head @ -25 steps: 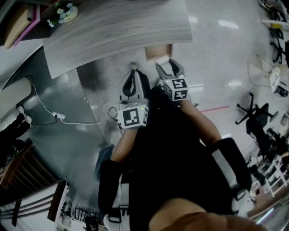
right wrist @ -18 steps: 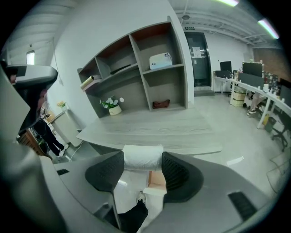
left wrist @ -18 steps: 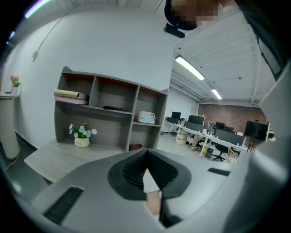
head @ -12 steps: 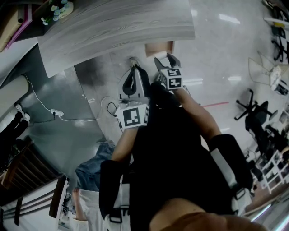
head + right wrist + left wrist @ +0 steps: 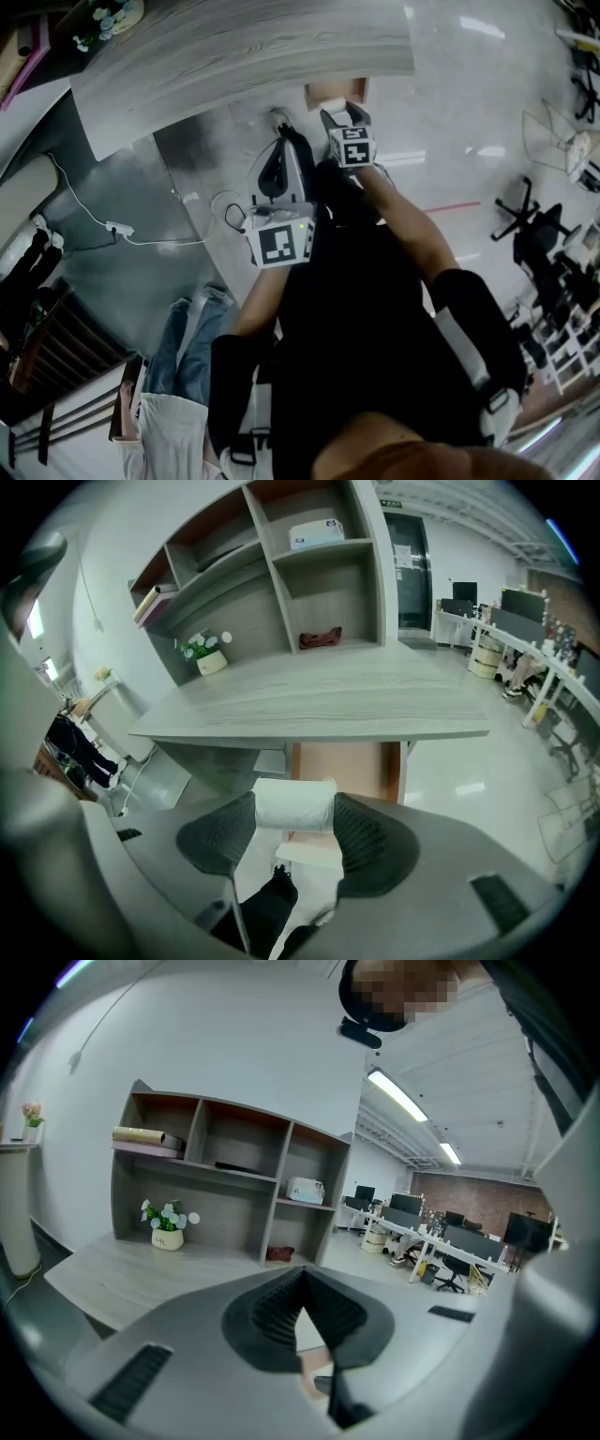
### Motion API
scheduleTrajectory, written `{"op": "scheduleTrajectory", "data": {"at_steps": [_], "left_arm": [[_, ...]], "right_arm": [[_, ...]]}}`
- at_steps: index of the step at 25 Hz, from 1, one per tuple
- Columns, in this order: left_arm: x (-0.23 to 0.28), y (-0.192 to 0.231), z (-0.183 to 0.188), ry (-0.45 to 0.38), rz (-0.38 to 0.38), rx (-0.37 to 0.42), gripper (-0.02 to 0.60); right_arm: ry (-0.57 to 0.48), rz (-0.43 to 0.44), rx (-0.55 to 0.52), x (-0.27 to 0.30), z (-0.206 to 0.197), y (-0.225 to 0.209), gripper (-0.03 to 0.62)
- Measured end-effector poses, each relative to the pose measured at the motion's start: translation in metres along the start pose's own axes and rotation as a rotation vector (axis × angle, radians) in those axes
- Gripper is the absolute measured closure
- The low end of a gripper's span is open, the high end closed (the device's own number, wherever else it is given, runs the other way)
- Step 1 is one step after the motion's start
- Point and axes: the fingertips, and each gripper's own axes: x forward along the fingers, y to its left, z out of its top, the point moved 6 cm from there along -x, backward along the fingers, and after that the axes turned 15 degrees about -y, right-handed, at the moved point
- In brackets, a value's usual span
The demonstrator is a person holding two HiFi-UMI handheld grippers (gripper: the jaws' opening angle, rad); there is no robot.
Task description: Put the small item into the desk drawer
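Observation:
In the right gripper view, my right gripper (image 5: 294, 810) is shut on a small white roll (image 5: 294, 803), clamped crosswise between the two dark pads. Just beyond it is the open wooden drawer (image 5: 345, 766) under the grey desk top (image 5: 319, 705). The head view shows the right gripper (image 5: 344, 116) held at the front of the drawer (image 5: 330, 92), with the roll mostly hidden by the jaws. My left gripper (image 5: 279, 127) hangs beside it to the left, below the desk edge. Its jaws (image 5: 302, 1279) meet at the tips with nothing between them.
A shelf unit with a flower pot (image 5: 208, 654) stands on the back of the desk. A person in jeans (image 5: 192, 342) stands at the lower left. A white cable (image 5: 141, 242) runs over the floor on the left. Office chairs (image 5: 534, 246) stand to the right.
My right gripper has moved forward with the roll, closer to the open drawer. A person in jeans has come into view at the lower left. The left gripper has barely moved.

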Motion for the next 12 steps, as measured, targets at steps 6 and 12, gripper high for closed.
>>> {"op": "scheduleTrajectory", "data": {"at_steps": [6,12], "left_arm": [[0.003,0.007,-0.009,0.016,0.005,-0.009,0.581],[0.004,0.013,-0.02,0.037,0.017,-0.017,0.581]], "right_arm": [[0.05,-0.024,-0.023,0.027,-0.028,-0.008,0.335],[0.109,-0.027,-0.003,0.045,-0.041,-0.007,0.335]]}}
